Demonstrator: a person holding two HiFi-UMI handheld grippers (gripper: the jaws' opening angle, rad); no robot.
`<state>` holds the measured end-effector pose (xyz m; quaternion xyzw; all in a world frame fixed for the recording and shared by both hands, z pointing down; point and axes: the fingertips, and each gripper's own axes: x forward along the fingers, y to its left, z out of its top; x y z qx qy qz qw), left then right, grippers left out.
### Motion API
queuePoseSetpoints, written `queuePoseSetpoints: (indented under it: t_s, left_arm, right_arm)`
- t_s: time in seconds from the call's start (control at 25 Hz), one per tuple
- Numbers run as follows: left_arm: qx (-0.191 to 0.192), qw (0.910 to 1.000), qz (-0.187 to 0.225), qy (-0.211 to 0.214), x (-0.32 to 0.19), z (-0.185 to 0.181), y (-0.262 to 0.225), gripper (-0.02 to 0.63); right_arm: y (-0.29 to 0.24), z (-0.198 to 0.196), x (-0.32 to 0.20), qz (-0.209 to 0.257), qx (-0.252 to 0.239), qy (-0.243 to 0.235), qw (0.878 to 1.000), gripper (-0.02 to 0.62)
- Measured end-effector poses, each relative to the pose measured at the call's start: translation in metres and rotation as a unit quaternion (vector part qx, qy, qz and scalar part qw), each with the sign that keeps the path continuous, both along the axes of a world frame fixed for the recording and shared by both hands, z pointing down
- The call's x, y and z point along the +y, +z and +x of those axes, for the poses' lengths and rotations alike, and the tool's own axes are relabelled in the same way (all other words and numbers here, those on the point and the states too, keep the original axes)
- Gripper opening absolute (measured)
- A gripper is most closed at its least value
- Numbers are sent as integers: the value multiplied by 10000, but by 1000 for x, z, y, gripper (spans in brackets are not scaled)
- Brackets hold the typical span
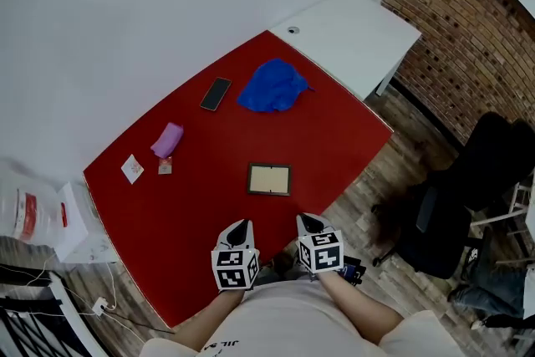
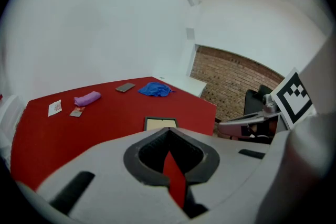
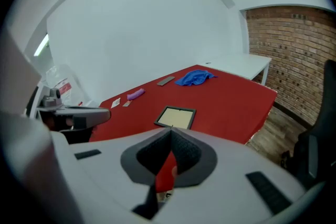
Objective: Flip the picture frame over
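Observation:
The picture frame (image 1: 269, 179) lies flat on the red table (image 1: 192, 205), dark border round a beige panel that faces up. It also shows in the left gripper view (image 2: 160, 123) and the right gripper view (image 3: 176, 117). Both grippers hang over the table's near edge, close to the person's body and short of the frame. My left gripper (image 1: 241, 225) is shut with nothing held, its tips meeting (image 2: 168, 131). My right gripper (image 1: 309, 221) also has its tips together and empty (image 3: 170, 132). Neither touches the frame.
A blue cloth (image 1: 272, 86) and a dark phone (image 1: 216, 94) lie at the far side. A purple roll (image 1: 167, 140), a white card (image 1: 132, 169) and a small packet (image 1: 165, 166) sit to the left. A white desk (image 1: 351, 38) adjoins the table; a black chair (image 1: 468, 188) stands on the right.

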<state>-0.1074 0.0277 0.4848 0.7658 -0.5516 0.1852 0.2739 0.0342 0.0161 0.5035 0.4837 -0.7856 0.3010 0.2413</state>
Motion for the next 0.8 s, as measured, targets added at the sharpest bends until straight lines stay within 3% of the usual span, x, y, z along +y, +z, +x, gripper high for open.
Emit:
queuePoseSetpoints:
  t_s: [0.8]
  left_arm:
    - [30, 9998, -8, 181, 21, 17, -10, 6]
  right_arm:
    - [-15, 8, 27, 133, -76, 43, 9999, 3]
